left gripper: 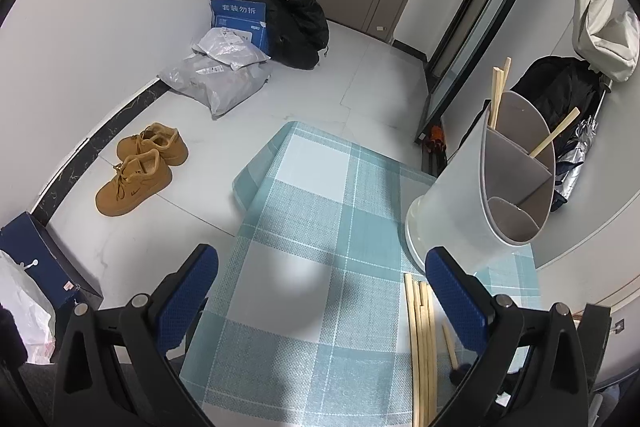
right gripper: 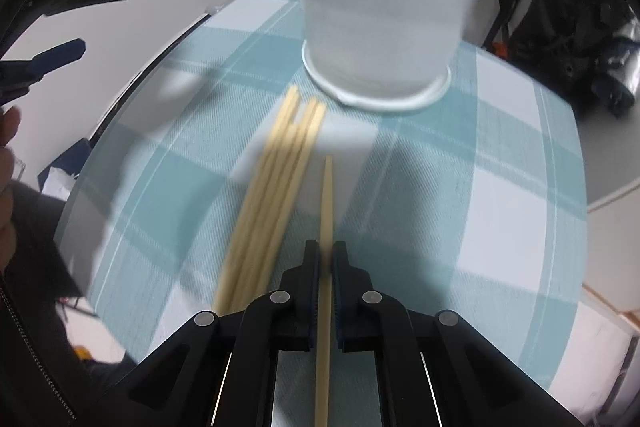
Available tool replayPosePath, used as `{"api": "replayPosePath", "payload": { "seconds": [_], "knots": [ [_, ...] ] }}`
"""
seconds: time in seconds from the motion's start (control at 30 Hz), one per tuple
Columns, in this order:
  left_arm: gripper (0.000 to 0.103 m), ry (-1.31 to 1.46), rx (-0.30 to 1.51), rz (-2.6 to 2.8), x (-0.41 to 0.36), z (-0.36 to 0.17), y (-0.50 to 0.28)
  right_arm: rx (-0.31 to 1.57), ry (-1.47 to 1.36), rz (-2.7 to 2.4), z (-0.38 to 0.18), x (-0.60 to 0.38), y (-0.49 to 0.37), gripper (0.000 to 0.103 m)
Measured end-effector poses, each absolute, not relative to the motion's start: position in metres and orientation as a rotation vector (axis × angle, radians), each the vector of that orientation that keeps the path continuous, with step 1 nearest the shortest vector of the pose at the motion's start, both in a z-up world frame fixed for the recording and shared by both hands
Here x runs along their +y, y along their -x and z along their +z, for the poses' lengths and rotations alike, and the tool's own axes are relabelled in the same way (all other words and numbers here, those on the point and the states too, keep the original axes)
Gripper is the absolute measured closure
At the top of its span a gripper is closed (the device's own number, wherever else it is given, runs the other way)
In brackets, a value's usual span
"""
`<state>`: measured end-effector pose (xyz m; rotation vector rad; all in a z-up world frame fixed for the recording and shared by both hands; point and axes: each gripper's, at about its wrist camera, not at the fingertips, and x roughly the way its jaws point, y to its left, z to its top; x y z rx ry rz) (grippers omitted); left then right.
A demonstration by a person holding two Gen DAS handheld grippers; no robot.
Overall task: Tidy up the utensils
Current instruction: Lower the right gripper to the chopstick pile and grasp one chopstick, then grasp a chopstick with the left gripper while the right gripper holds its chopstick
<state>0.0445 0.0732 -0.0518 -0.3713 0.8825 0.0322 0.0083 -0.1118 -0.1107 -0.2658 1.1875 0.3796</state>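
Observation:
A white utensil holder [left gripper: 460,195] with grey dividers stands on the table covered by a teal checked cloth [left gripper: 312,211]; chopsticks [left gripper: 500,87] lean in its far compartments. The same holder [right gripper: 380,23] rises ahead in the right wrist view. My right gripper [right gripper: 327,251] is shut on one wooden chopstick [right gripper: 327,195], which runs between the blue pads and points toward the holder. Several loose chopsticks [right gripper: 276,179] lie on the cloth just left of it. The loose chopsticks [left gripper: 422,343] also show near my left gripper [left gripper: 322,291], which hovers open over the cloth with nothing between its fingers.
On the floor lie tan shoes [left gripper: 140,167], grey plastic bags [left gripper: 224,71], a blue box [left gripper: 240,19] and dark bags [left gripper: 300,23] by the wall. A black backpack [left gripper: 560,87] sits behind the holder. A hand [right gripper: 8,163] shows at the left edge.

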Motion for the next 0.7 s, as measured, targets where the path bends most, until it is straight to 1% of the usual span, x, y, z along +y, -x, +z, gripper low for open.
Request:
{"api": "replayPosePath", "payload": {
  "seconds": [0.17,0.3,0.47,0.53,0.57,0.7],
  "knots": [
    [0.001,0.371,0.887,0.034,0.072,-0.052,-0.046,1.207,0.252,0.393,-0.108,-0.123,-0.006,0.097],
    [0.001,0.364,0.901,0.041,0.073,-0.054,-0.046,1.195,0.24,0.395,-0.109,-0.118,-0.017,0.094],
    [0.001,0.356,0.891,0.043,0.072,-0.056,-0.046,1.194,0.196,0.362,-0.11,-0.105,-0.032,0.093],
    [0.001,0.333,0.903,0.039,0.068,-0.058,-0.048,1.184,0.188,0.365,-0.11,-0.101,-0.036,0.095],
    [0.001,0.322,0.912,0.037,0.065,-0.06,-0.049,1.176,0.191,0.369,-0.11,-0.101,-0.036,0.099],
    [0.001,0.286,0.968,0.002,0.049,-0.071,-0.053,1.172,0.147,0.404,-0.107,-0.109,-0.039,0.099]
  ]
}}
